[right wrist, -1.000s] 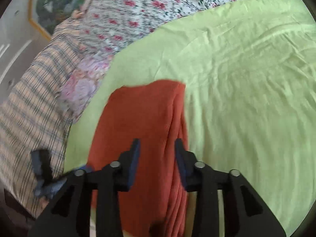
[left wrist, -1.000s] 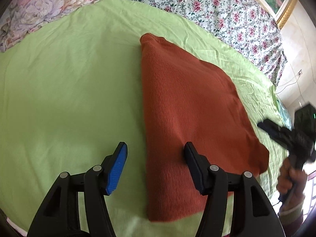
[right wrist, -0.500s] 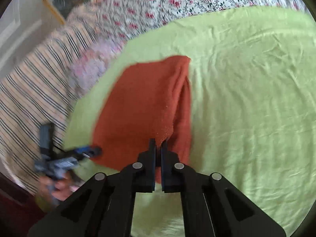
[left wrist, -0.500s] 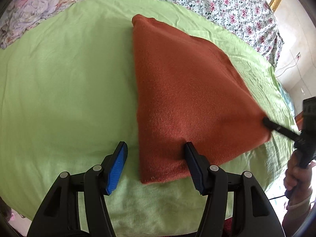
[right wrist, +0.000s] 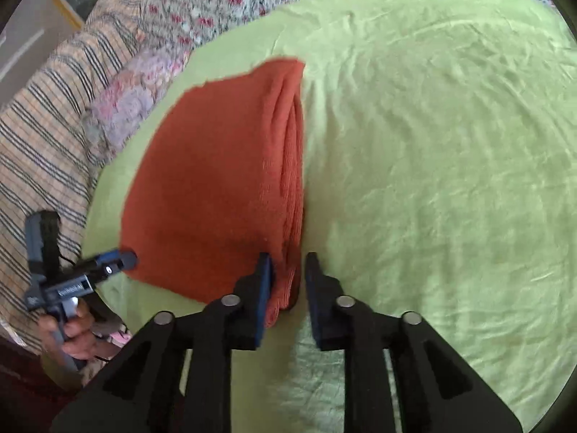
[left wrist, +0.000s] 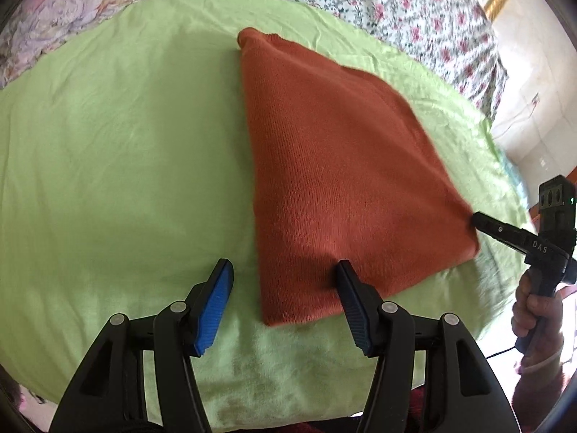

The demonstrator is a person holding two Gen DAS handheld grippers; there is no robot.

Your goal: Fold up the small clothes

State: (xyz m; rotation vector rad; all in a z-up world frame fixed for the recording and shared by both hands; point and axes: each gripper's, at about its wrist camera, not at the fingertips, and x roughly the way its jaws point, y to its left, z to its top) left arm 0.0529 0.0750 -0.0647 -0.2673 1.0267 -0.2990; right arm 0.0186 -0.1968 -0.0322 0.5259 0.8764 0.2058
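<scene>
My left gripper point(left wrist: 285, 301) is black plastic, two angular fingers with triangular cut-outs and round silver screws at the joints; its pads point(left wrist: 213, 308) are ribbed bright blue. My right gripper point(right wrist: 286, 297) has the same black frame and silver screws, its pads a darker blue. Seen from the left wrist, the right one carries white "DAS" lettering and a small green light on its boxy top. My right hand point(left wrist: 537, 315) is bare skin, with a reddish cuff at the wrist and a thin dark cable below.

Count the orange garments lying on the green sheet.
1. A single folded orange knit garment lies on the green sheet, its stacked layered edge between the right tongs. Anything tucked inside the folds cannot be seen.
</scene>
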